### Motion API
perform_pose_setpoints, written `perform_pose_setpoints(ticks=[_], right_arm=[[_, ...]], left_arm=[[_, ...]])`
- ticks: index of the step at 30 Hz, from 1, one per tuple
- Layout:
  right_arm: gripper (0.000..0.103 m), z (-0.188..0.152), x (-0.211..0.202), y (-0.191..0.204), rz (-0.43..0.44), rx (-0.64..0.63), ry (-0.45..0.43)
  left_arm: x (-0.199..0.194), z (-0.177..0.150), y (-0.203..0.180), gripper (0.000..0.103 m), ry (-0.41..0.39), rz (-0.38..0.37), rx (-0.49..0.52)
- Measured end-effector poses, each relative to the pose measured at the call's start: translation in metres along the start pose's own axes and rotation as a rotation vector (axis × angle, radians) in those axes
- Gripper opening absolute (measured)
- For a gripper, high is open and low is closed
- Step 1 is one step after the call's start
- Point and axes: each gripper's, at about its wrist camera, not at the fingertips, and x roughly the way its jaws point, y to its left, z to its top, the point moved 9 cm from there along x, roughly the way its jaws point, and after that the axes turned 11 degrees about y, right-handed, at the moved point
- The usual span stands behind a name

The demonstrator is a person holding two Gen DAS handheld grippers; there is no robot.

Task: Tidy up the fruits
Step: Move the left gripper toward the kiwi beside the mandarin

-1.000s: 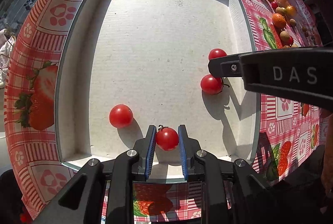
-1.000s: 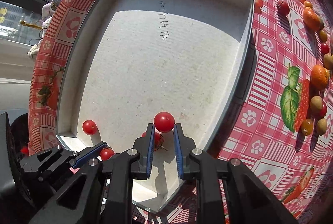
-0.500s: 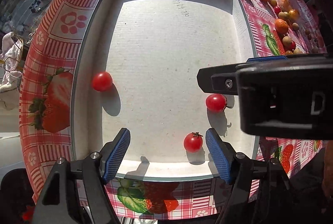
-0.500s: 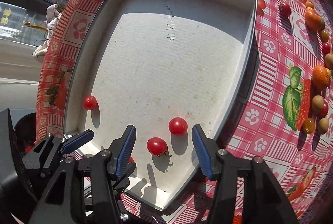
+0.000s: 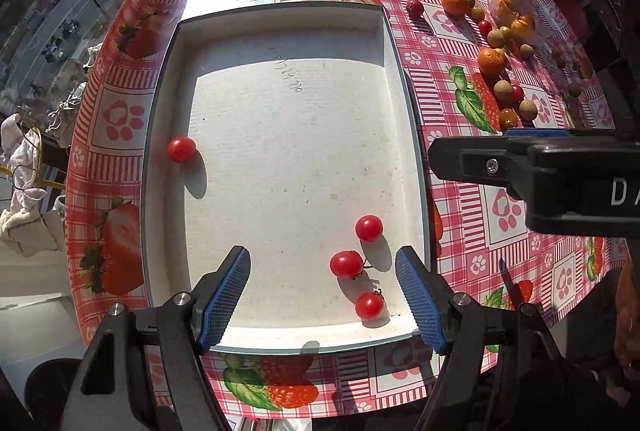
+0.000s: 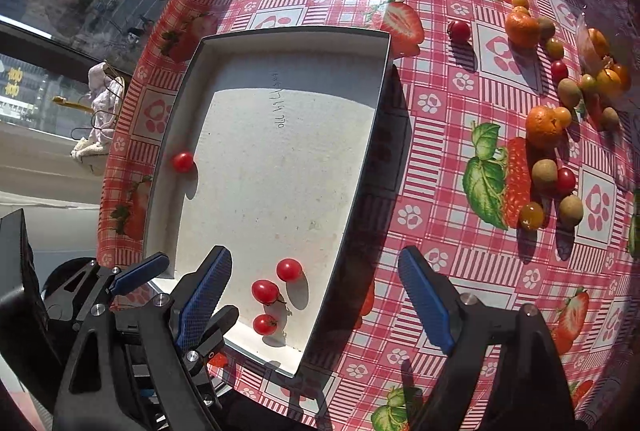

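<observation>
Above the white tray (image 5: pixel 280 341) both grippers point steeply down, left fingers (image 5: pixel 224 291) apart and empty, right fingers (image 6: pixel 426 305) opening, empty.

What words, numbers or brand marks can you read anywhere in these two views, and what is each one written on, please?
"DA": white capitals on the black body of the right gripper, cut off by the picture's edge.
Handwritten digits on the white floor of the box, seen upside down; too small and slanted to read surely.
Yellow characters on a sign outside, at the left edge of the right wrist view: too blurred to read.
</observation>
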Motion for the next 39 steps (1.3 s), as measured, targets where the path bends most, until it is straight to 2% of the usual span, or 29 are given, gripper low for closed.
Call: perform_pose_setpoints(ticks=[10,16,21,26,31,35,38,39], right_arm=[[0.088,-0.041,-0.011,-0.109,-0.022,0.248,-0.004],[0.088,-0.058,-0.015,-0.165,-0.033,0.349,-0.005],[0.088,-0.052,-0.017,-0.196,-0.017,0.391,-0.020],[0.086,-0.029,-0.014,-0.207,0.003,0.380,-0.039],[0.071,-0.010,-0.008,-0.212,0.021,0.354,-0.040],[0.064,0.003,-0.001,-0.210,0.034,0.320,-0.032],[0.055,0.009,0.001,-0.208,0.040,0.293,-0.030],[0.049,0.009,0.001,-0.208,0.041,0.285,-0.033]], left_arm=[[-0.006,0.023,-0.076,0.076,-0.003,-0.022,0.164],[0.000,0.044,-0.113,0.076,-0.002,-0.012,0.194],[0.015,0.062,-0.138,0.076,-0.006,-0.008,0.207],[0.031,0.076,-0.151,0.076,-0.006,-0.006,0.207],[0.043,0.088,-0.155,0.076,-0.003,-0.008,0.184],[0.051,0.097,-0.158,0.076,0.004,-0.003,0.179],[0.055,0.103,-0.165,0.076,0.001,-0.002,0.188],[0.056,0.104,-0.168,0.076,0.001,-0.001,0.192]])
